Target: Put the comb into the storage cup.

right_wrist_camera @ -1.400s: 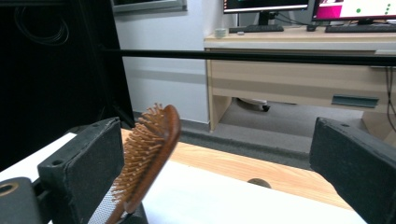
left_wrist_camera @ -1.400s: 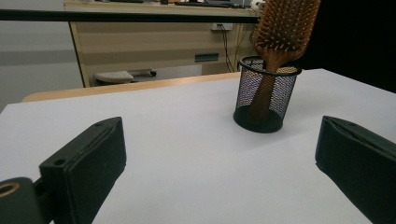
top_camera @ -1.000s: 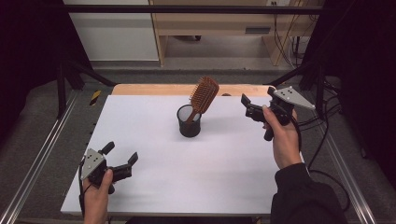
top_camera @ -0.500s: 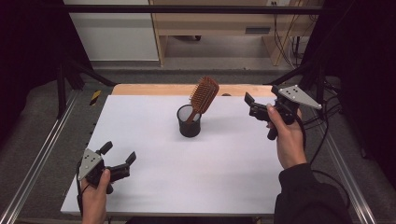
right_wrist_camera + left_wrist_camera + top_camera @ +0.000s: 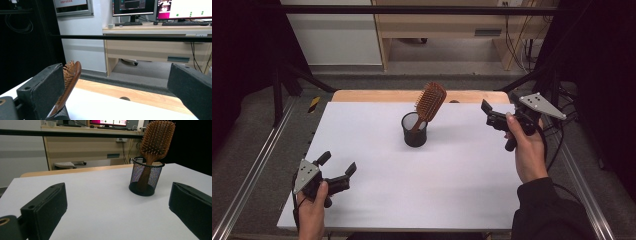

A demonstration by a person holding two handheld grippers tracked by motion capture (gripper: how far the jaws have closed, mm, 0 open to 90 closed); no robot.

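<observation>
A wooden paddle hairbrush (image 5: 430,102) stands handle-down in a black mesh cup (image 5: 414,131) at the middle of the white table, leaning right. My left gripper (image 5: 338,163) rests near the front left corner, open and holding nothing. In the left gripper view, the hairbrush (image 5: 157,137) and cup (image 5: 146,178) sit far ahead, right of centre between the spread jaws of the left gripper (image 5: 117,207). My right gripper (image 5: 499,103) is held up to the right of the cup, open. In its view, the right gripper (image 5: 115,92) is open, and the hairbrush (image 5: 71,75) shows beside its left jaw.
A wooden strip (image 5: 377,96) runs along the table's far edge. Metal rails (image 5: 254,172) flank both sides. A yellow object (image 5: 313,104) lies on the floor at the left. Cables (image 5: 557,150) trail at the right. A desk with monitors (image 5: 135,6) stands beyond.
My right gripper has drifted slightly to the right, away from the cup. The left gripper has barely moved.
</observation>
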